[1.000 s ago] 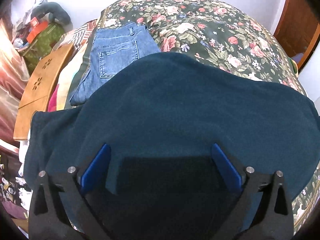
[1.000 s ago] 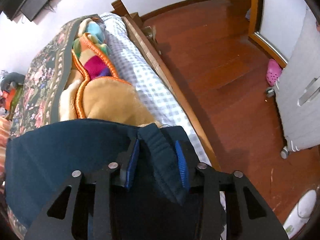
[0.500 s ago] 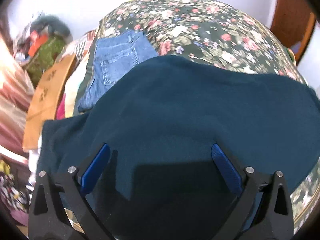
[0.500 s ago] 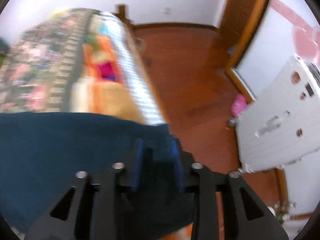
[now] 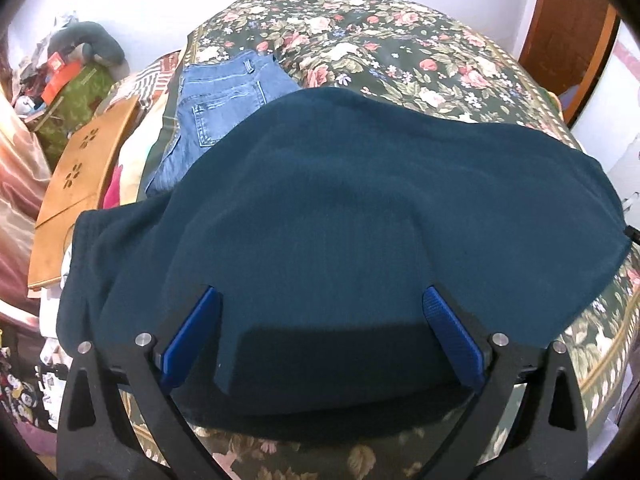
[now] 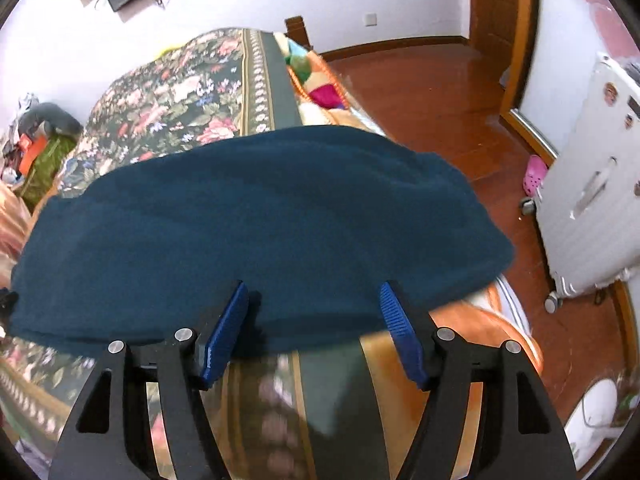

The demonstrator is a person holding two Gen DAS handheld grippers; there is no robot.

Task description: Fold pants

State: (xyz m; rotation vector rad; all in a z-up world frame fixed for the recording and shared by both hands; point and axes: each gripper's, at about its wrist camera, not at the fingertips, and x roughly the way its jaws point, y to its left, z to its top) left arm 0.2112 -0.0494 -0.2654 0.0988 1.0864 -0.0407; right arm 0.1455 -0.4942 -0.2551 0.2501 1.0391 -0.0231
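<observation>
Dark teal pants (image 5: 360, 200) lie spread across the floral bedspread (image 5: 400, 40). My left gripper (image 5: 320, 294) hovers over their near part, open wide, its blue pads clear of the cloth. In the right wrist view the same pants (image 6: 260, 220) stretch left to right, their right end hanging over the bed's side. My right gripper (image 6: 313, 286) is above their near edge with its jaws opening. The hem shows between the fingers, but neither pad presses on it.
Folded blue jeans (image 5: 224, 96) rest at the far left of the bed. A wooden board (image 5: 80, 168) and clutter (image 5: 60, 72) stand left of it. A colourful blanket (image 6: 320, 84), red wooden floor (image 6: 440, 100), a white suitcase (image 6: 592, 184) and a pink shoe (image 6: 534, 174) are on the right.
My right gripper let go of the pants' edge, spread its jaws and drew back and up. The left gripper stayed open and shifted back slightly.
</observation>
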